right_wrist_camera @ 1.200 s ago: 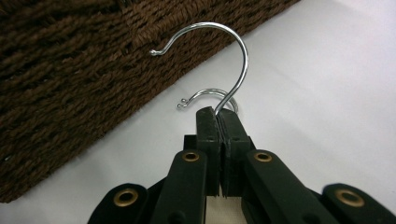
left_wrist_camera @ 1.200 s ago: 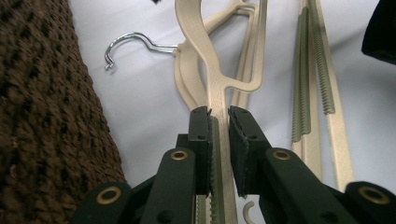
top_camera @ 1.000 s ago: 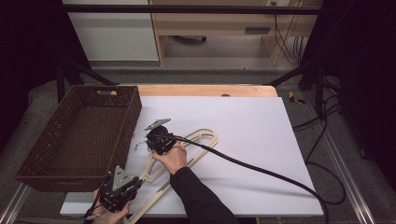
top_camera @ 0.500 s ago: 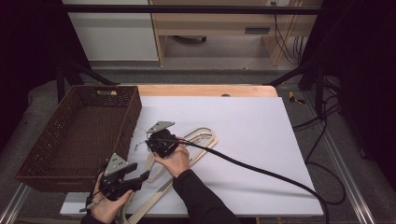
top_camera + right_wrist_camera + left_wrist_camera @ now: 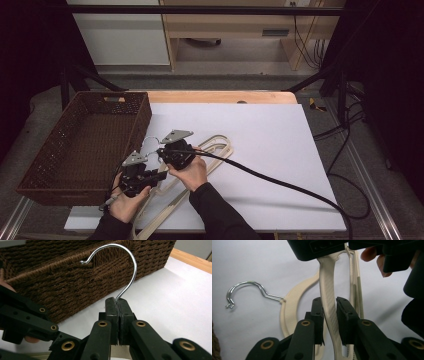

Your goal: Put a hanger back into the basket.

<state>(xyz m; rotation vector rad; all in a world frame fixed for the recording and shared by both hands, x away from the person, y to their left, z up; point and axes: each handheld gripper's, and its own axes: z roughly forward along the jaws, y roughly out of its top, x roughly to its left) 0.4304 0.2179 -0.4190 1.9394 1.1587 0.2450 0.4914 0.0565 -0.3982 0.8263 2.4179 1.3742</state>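
So there are two cream plastic hangers here, sitting near the front left corner of the white table top (image 5: pixel 260 130), right next to the brown wicker basket (image 5: pixel 85 145) that takes up the left edge.

The right gripper (image 5: pixel 119 305) has its jaws pressed together on the metal hook (image 5: pixel 125 270) of one hanger, pinching the shank right at the base. The hook curves up and over in front of the basket's woven wall, and in the right gripper view it looks lifted off the surface, not resting on it.

The left gripper (image 5: pixel 329 312) has its jaws either side of the ribbed arm of that hanger (image 5: pixel 328 290). There's a sliver of gap on each side, so I can't tell if it's actually squeezing or just straddling it.

The second hanger (image 5: pixel 292 305) lies flat on the white surface underneath, its own chrome hook (image 5: pixel 244 291) pointing off toward the basket side.

From the high view both hands are close together, the left hand (image 5: pixel 125 202) nearer the front edge and the right hand (image 5: pixel 192 172) just behind it, with a thick black cable (image 5: pixel 280 185) trailing off to the right edge.
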